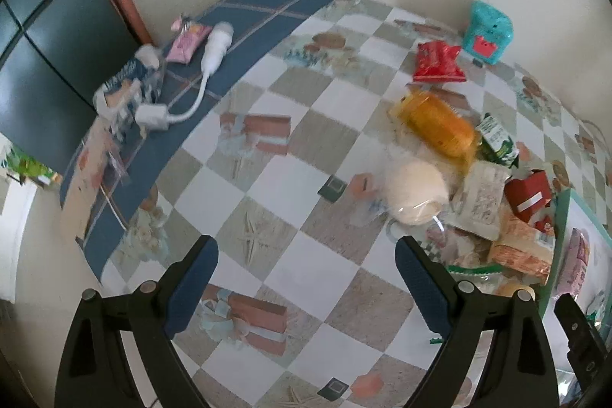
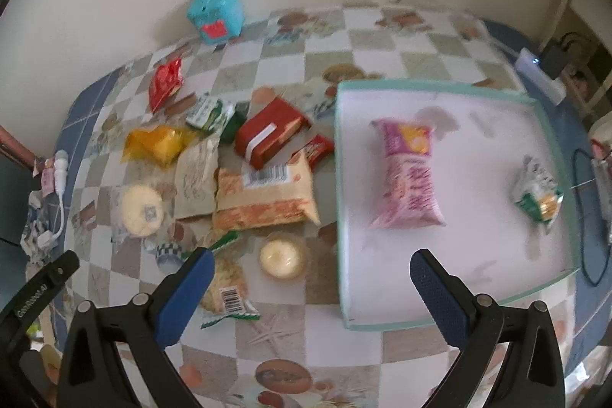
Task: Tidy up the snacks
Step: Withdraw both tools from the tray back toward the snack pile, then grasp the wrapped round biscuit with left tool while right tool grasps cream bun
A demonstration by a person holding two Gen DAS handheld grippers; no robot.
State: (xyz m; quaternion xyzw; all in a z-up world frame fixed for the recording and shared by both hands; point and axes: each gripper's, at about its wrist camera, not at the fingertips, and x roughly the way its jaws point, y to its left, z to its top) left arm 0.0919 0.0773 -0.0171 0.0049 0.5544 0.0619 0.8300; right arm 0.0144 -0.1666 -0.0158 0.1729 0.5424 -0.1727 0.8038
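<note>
Both claws are spread wide with nothing held: left gripper is over bare checkered tablecloth, right gripper is over the near edge of the snack pile, beside the tray. Snacks are piled left of the teal-rimmed white tray, roughly mid-table. Pile holds a red box, a large orange-and-cream packet, a yellow pouch, a red crinkled bag, round cakes in clear wrap and, and a green-edged packet nearest the right claw. All judged light; film wrappers are likely slippery and crushable, so sealed end seams or packet edges are better pinched than the middles. Red box is judged stiff and can be gripped across its short sides. Round cakes are judged soft, so light closure is advised. Tray holds two items only: a pink packet centre and a small green-and-white packet at right, well apart.
</note>
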